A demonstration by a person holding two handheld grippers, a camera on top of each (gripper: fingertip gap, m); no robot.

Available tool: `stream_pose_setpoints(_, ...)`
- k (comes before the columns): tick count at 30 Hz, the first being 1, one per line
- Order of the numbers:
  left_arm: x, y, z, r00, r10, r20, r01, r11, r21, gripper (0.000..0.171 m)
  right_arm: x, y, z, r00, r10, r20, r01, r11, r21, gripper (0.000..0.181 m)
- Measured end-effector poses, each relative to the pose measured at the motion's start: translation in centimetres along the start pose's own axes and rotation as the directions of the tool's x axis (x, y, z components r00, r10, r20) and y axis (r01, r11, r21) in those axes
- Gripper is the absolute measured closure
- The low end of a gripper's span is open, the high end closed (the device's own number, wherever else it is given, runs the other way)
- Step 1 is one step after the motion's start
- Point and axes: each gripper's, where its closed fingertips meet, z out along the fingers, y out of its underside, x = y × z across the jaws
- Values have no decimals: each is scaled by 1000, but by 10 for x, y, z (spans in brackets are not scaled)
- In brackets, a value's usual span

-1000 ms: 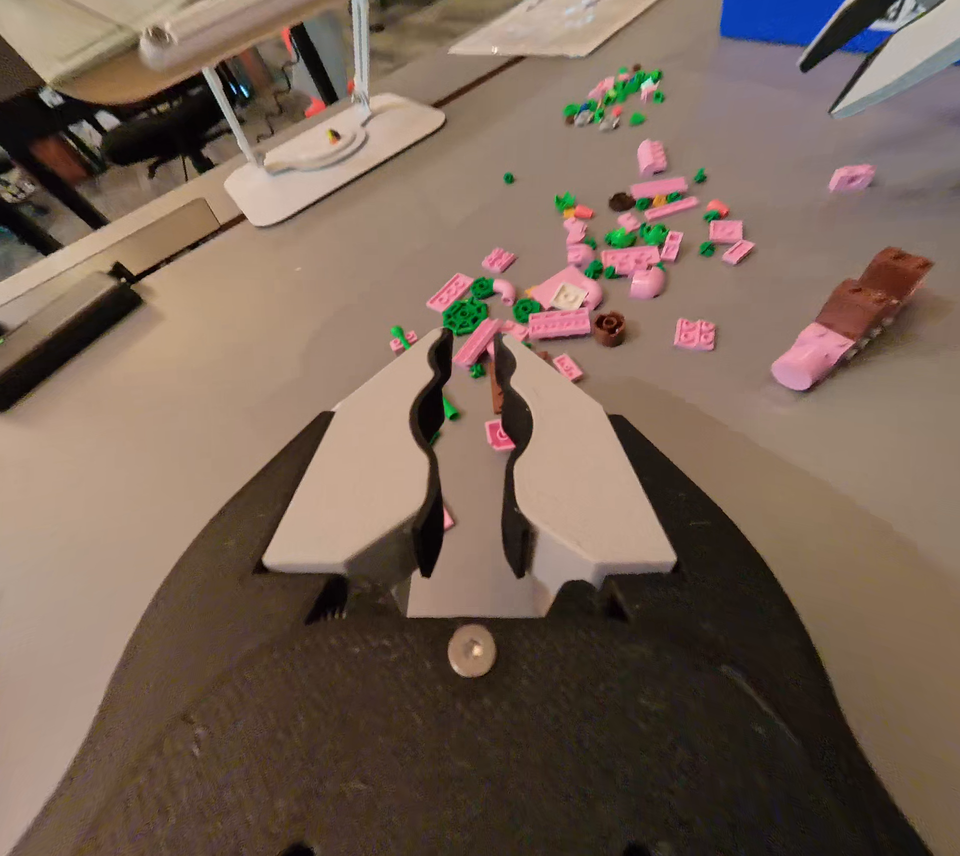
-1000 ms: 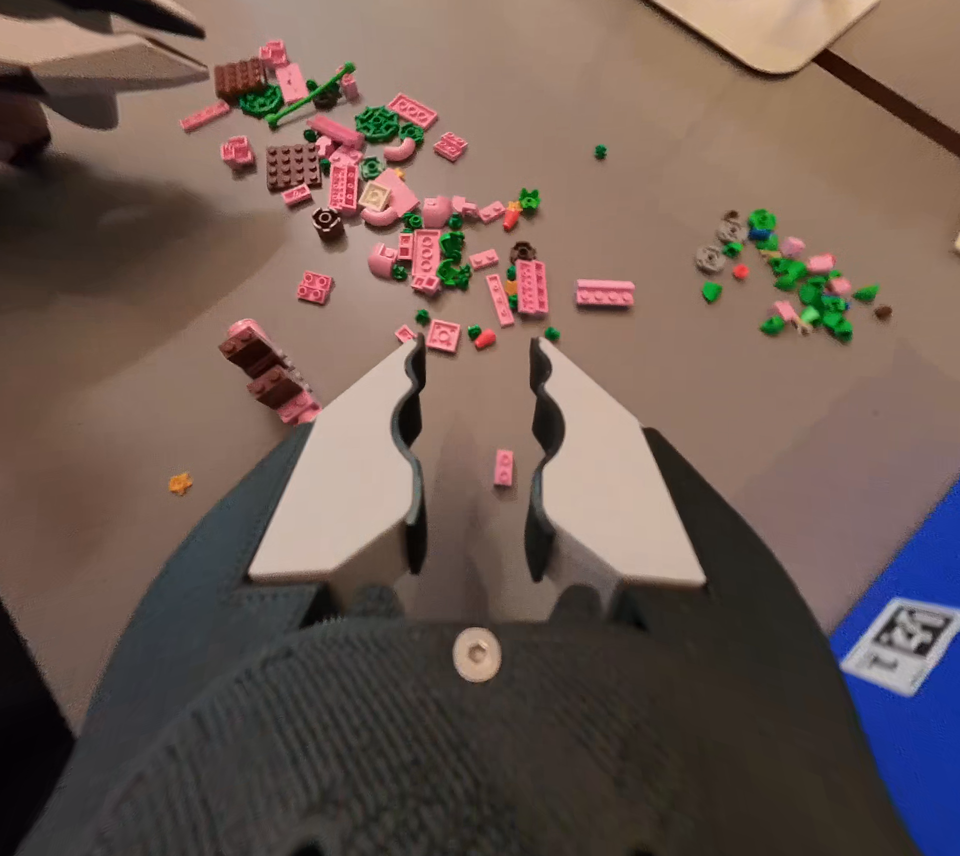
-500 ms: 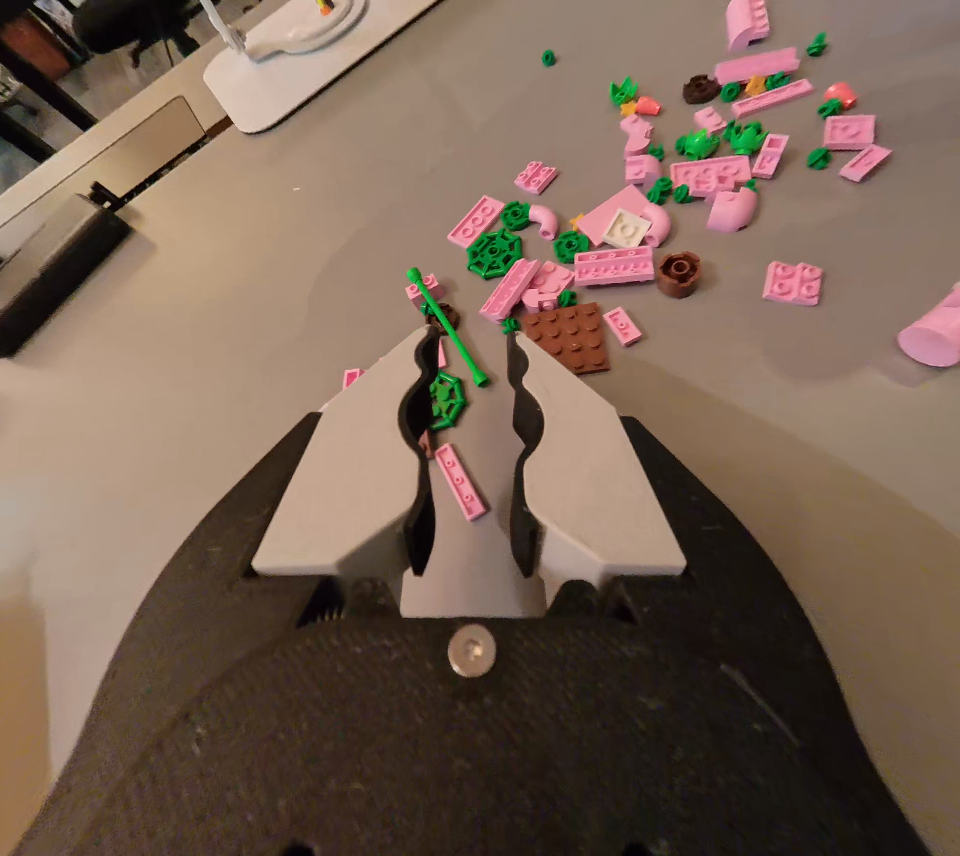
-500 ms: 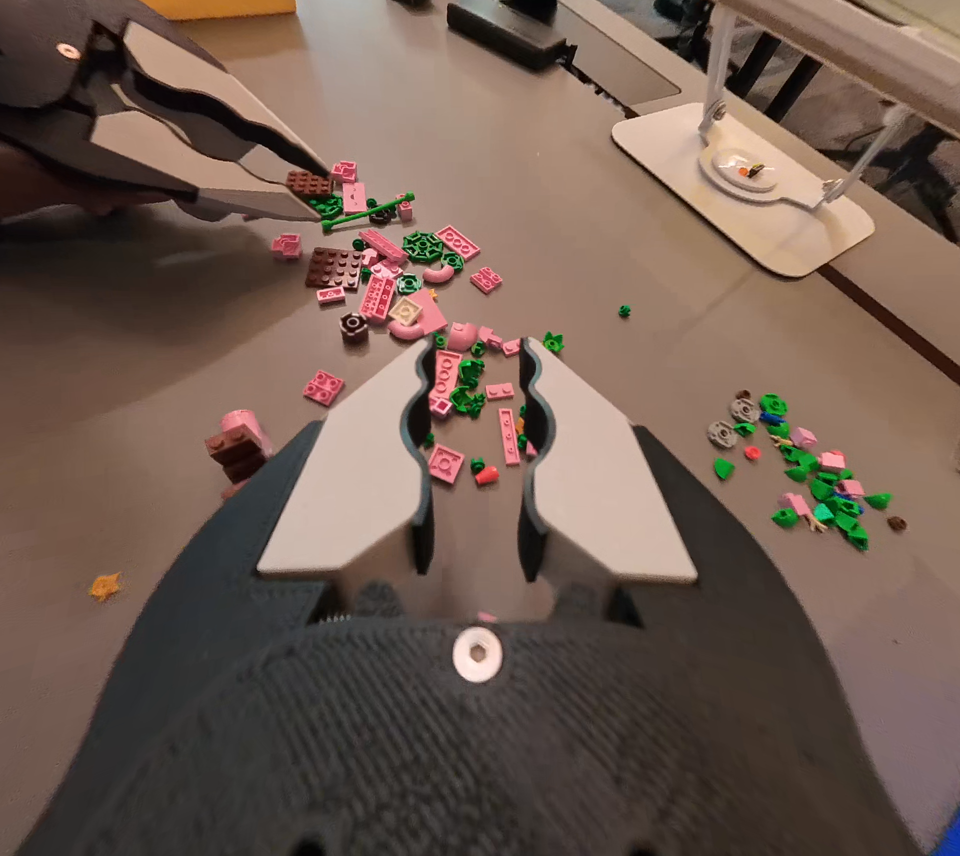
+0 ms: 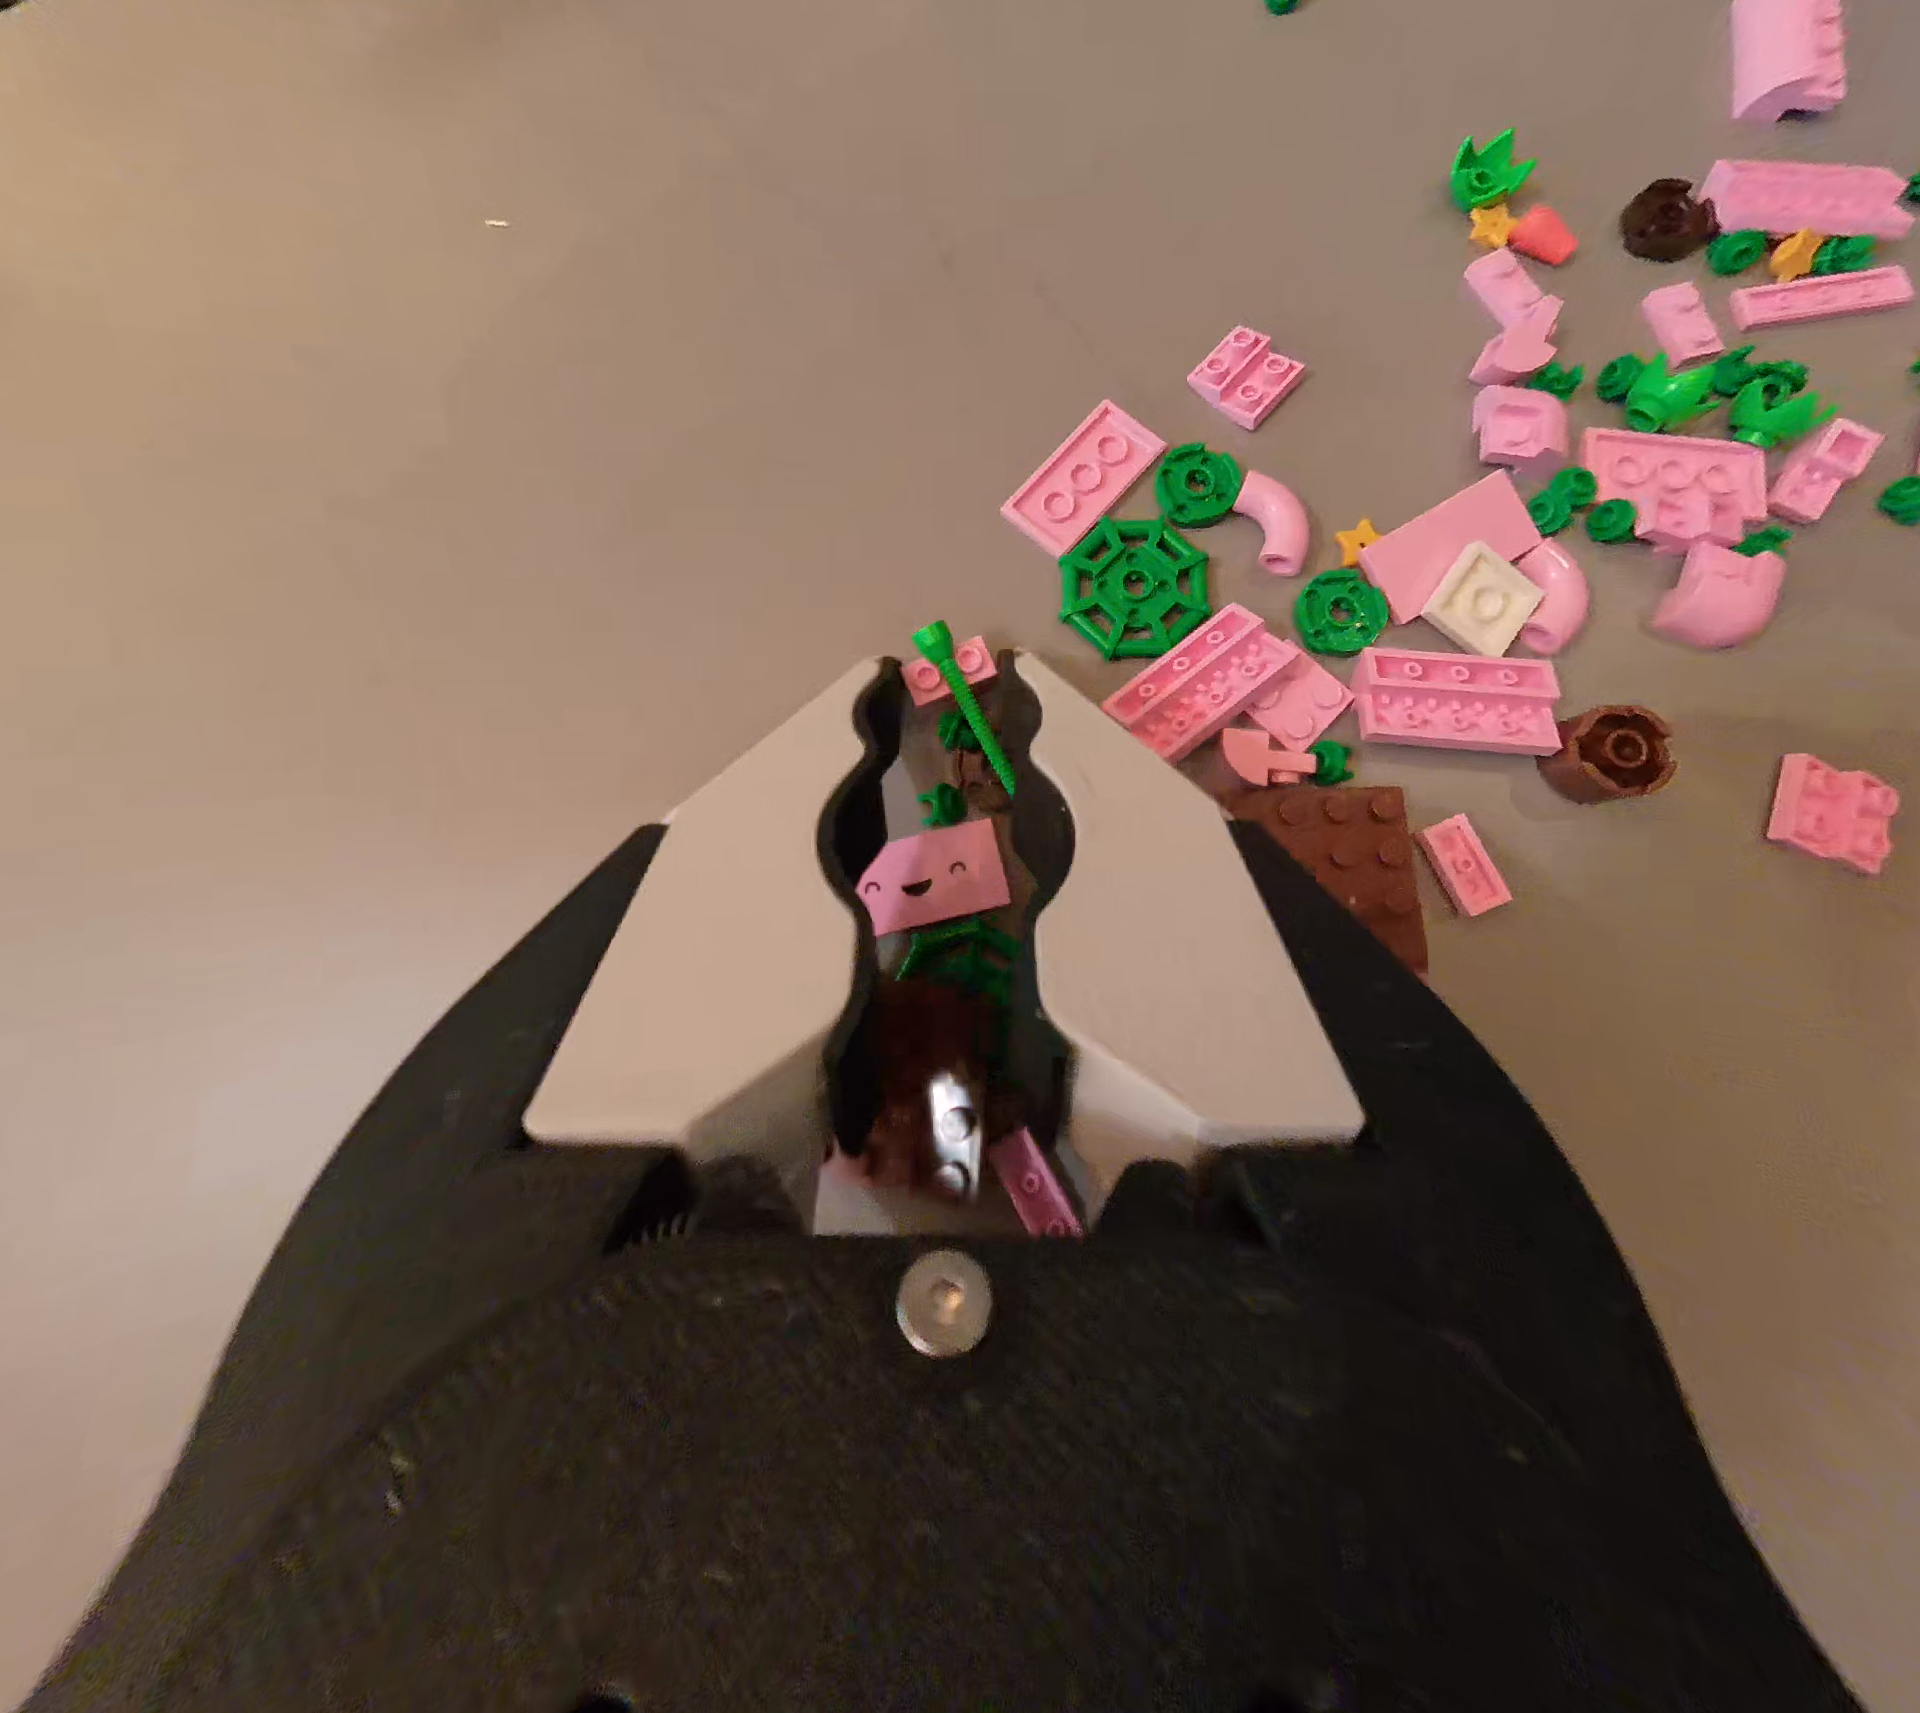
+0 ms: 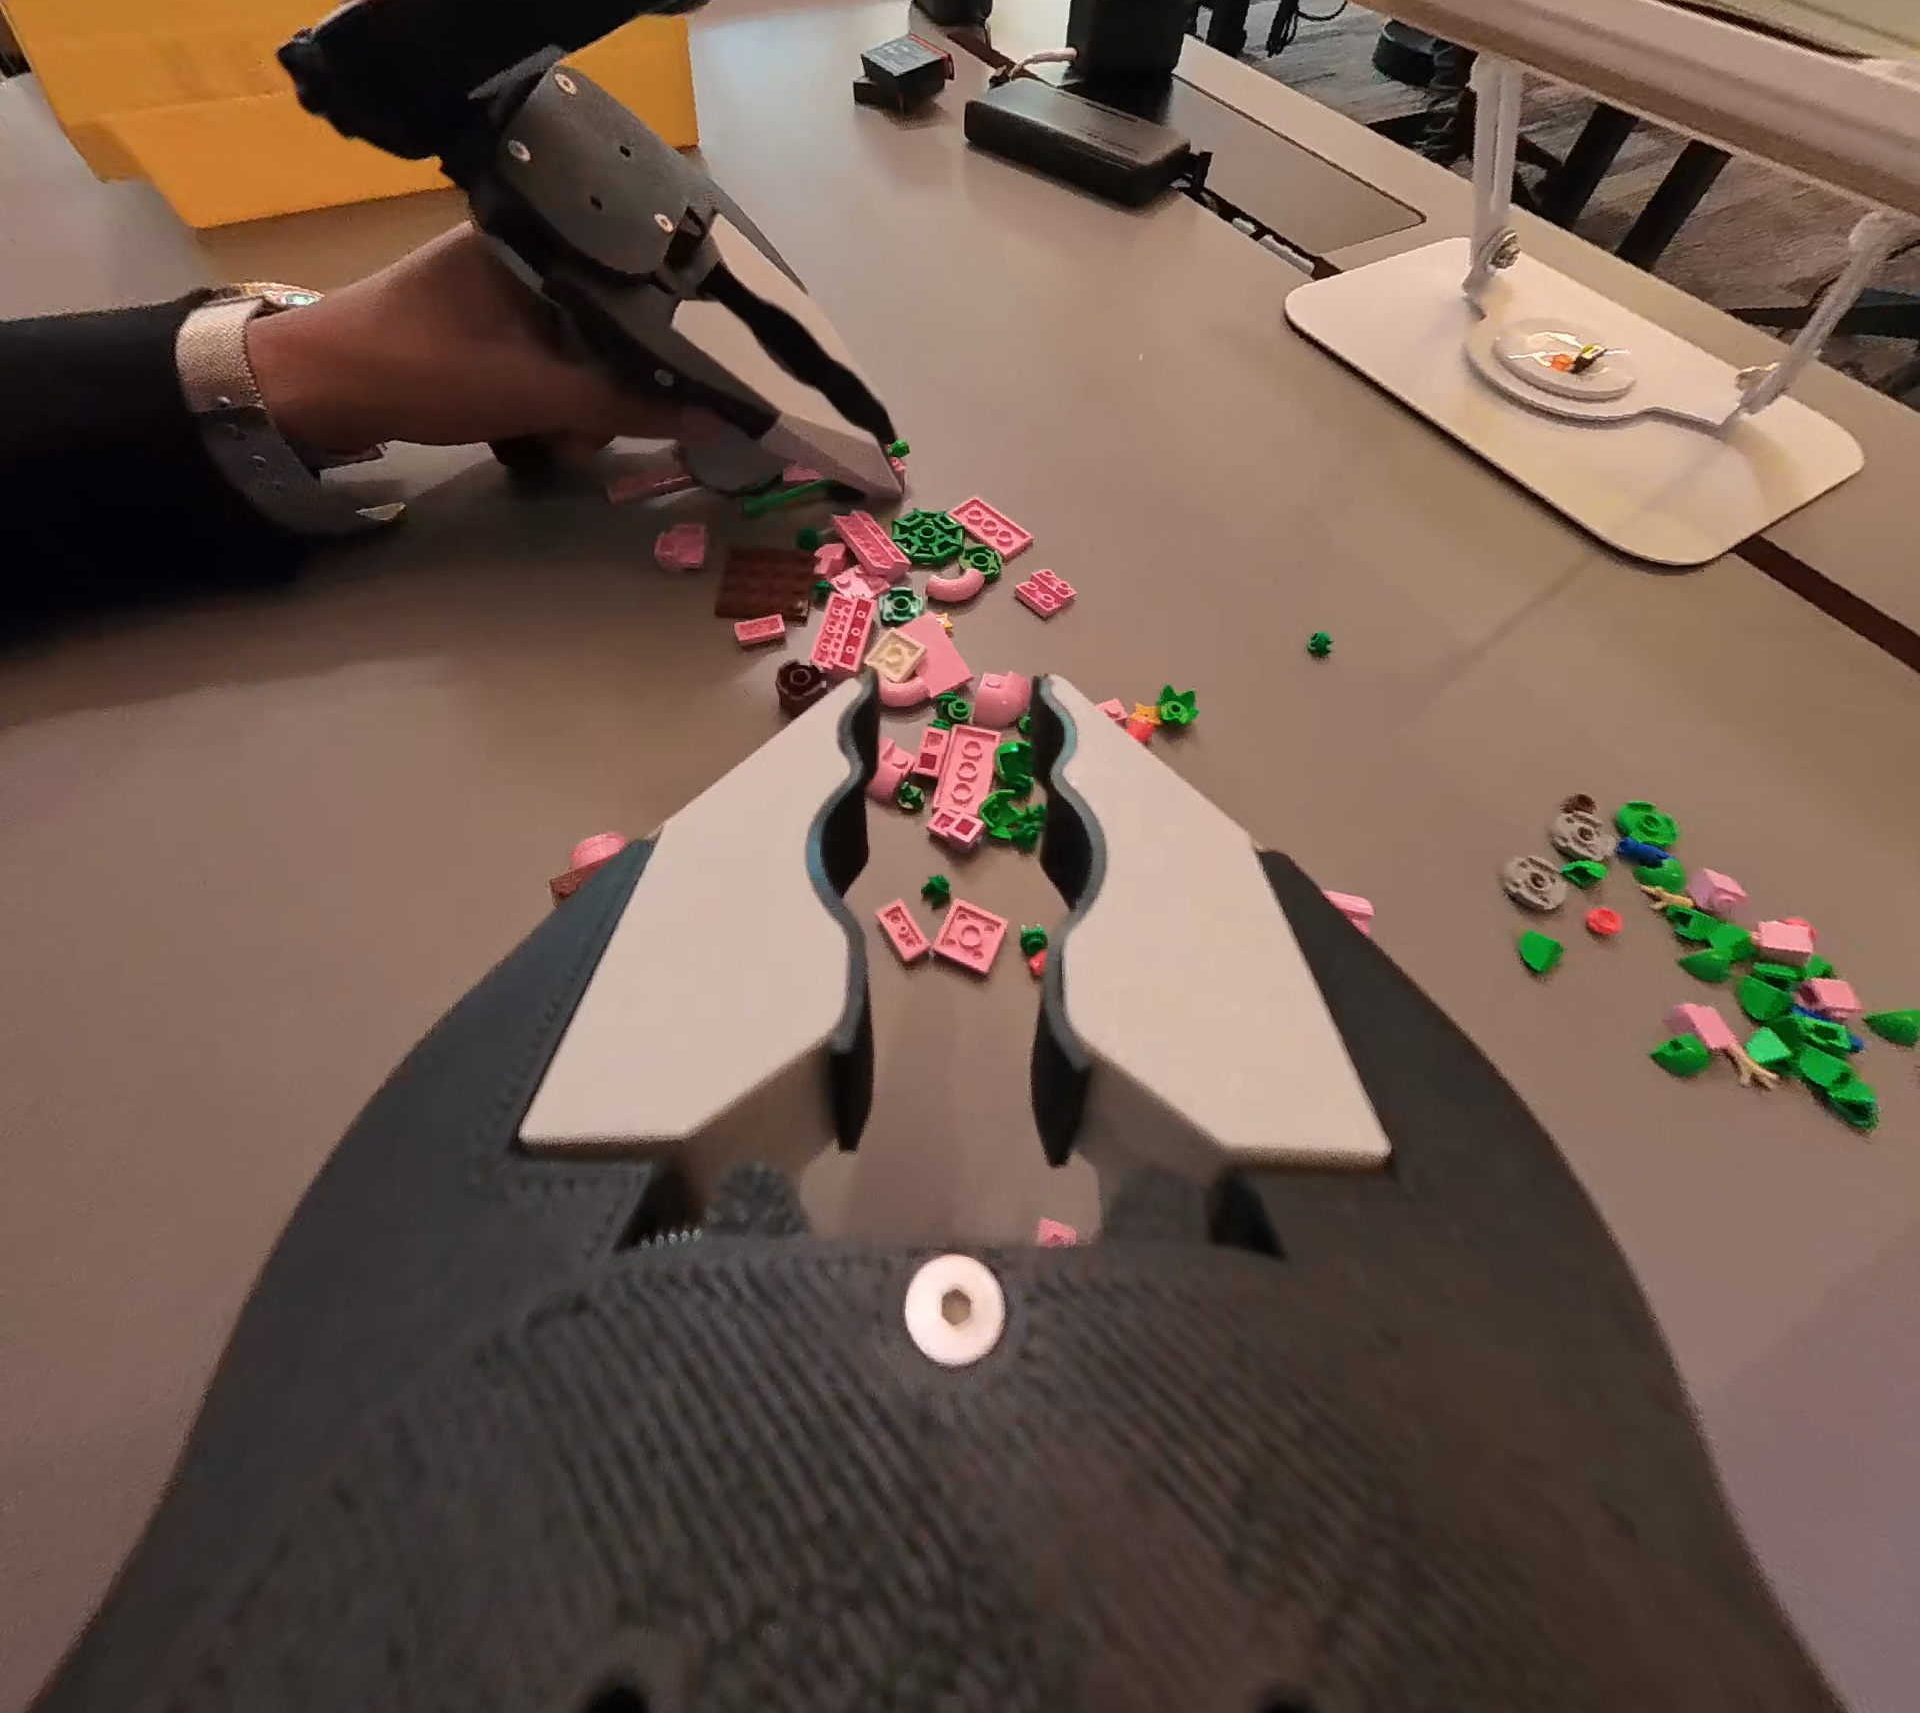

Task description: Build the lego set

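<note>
- Two grey-fingered black grippers work over our grey tabletop (image 6: 1195, 458), and we place everything by the square brown studded plate (image 5: 1340, 863) at the near edge of the scattered lego pieces.
- Our left gripper (image 5: 951, 676) is pressed down just left of that plate, jaws parted, straddling loose pieces without squeezing any.
- Between its fingers we see a small pink tile with a printed smiling face (image 5: 935, 879), a thin green ribbed rod (image 5: 971, 713), a dark brown chunk (image 5: 925, 1040) and a green web-shaped piece beneath the tile.
- Beyond the plate lie a green web-shaped wheel (image 5: 1132, 588), a long pink studded plate (image 5: 1455, 702) and a round brown stud piece (image 5: 1610, 754).
- Our right gripper (image 6: 951, 697) hangs above the table, jaws apart and holding nothing, on the far side of the plate from the left one.
- Well away from the plate sits a separate cluster of green, pink and grey bits (image 6: 1745, 977).
- A hand (image 6: 436, 375) grips the left tool.
</note>
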Motion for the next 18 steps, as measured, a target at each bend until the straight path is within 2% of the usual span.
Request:
stream_pose_setpoints(3, -2, -1, -7, 999, 39, 2, -39, 999, 38, 153, 0, 1, 1, 1000, -10, -5, 10, 1000, -5, 154)
stream_pose_setpoints(6, 8, -25, -24, 994, 106, -25, -98, 969, 225, 154, 1, 3, 2, 1000, -17, -13, 17, 1000, -14, 154)
stream_pose_setpoints(9, 28, -53, -56, 981, 188, -51, -145, 877, 459, 155, 2, 5, 4, 999, -28, -23, 28, 999, -21, 155)
stream_pose_setpoints(11, 38, -65, -74, 973, 229, -38, -168, 806, 568, 155, 3, 7, 5, 999, -30, -26, 29, 999, -27, 155)
stream_pose_setpoints(14, 37, -65, -79, 971, 239, -1, -195, 795, 574, 155, 5, 9, 6, 999, -27, -32, 26, 999, -35, 155)
stream_pose_setpoints(18, 44, -63, -80, 969, 241, -46, -171, 798, 578, 155, 7, 7, 5, 999, -31, -42, 30, 999, -23, 156)
